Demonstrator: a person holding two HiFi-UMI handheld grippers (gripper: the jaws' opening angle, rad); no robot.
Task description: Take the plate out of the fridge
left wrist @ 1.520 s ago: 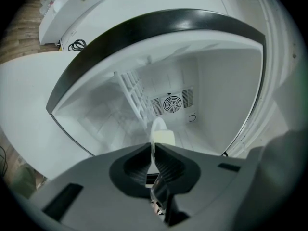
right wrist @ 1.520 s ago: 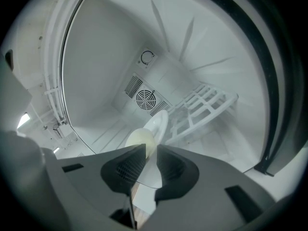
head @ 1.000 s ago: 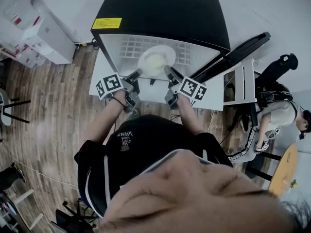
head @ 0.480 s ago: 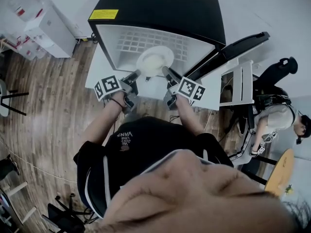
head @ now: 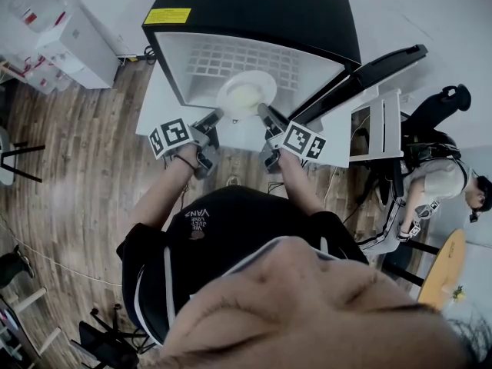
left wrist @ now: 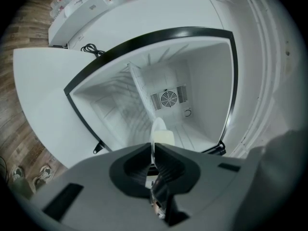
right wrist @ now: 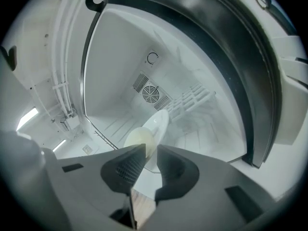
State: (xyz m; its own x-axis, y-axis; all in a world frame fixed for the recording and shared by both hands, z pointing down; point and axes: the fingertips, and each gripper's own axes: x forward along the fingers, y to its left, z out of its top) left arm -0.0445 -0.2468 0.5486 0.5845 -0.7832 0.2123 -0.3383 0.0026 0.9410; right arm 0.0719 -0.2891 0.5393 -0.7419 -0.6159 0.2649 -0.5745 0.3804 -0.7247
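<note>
**Rim grabbed both sides**

Left hand-held gripper (left wrist: 153,150) is pinched almost closed on the plate (head: 246,94) rim, right hand-held gripper (right wrist: 147,150) clamped wider on the opposite rim. Plate's at the fridge (head: 254,14) front edge. Probably stiff, slick, breakable: 2 rim holds, keep level.

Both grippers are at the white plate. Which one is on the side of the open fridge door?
The right gripper: it holds the plate at the rim next to the open black door; the left gripper holds the opposite rim.

Black T-shirt (head: 246,233), white lettering (head: 197,215) — grey left hand-held gripper (head: 216,116), right hand-held gripper (head: 263,111).
</note>
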